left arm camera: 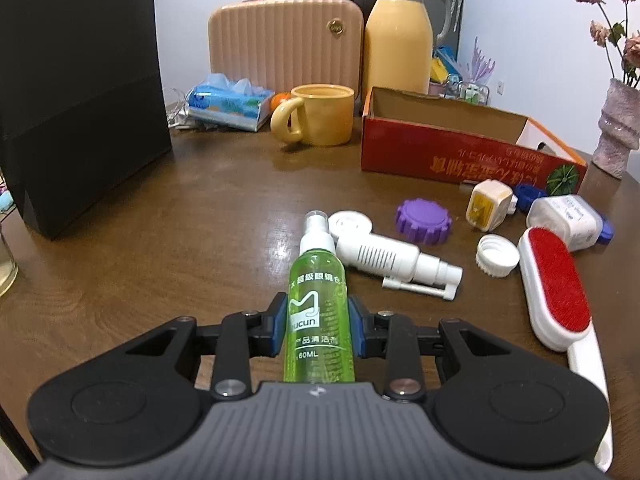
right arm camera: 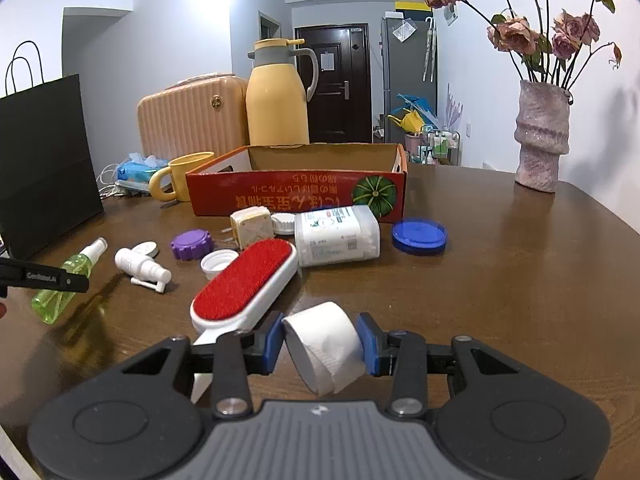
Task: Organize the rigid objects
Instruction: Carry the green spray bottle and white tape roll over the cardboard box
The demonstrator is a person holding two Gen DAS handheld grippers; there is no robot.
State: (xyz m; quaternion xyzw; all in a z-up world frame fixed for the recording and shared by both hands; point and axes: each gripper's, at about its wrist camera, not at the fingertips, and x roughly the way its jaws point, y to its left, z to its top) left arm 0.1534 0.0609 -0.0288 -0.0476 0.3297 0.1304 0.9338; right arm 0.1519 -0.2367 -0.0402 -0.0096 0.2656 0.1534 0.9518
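My left gripper is shut on a green spray bottle that lies on the brown table, nozzle pointing away; the same green spray bottle shows at the left of the right wrist view with a black finger across it. My right gripper is shut on a white roll of tape just above the table. Beside it lies a red lint brush. An open red cardboard box stands behind the loose items: a white spray bottle, purple lid, white cap, blue lid, swab box.
A black paper bag stands at the left. A yellow mug, tissue pack, pink case and yellow thermos line the back. A vase with dried roses stands at the right. A cream plug adapter lies near the box.
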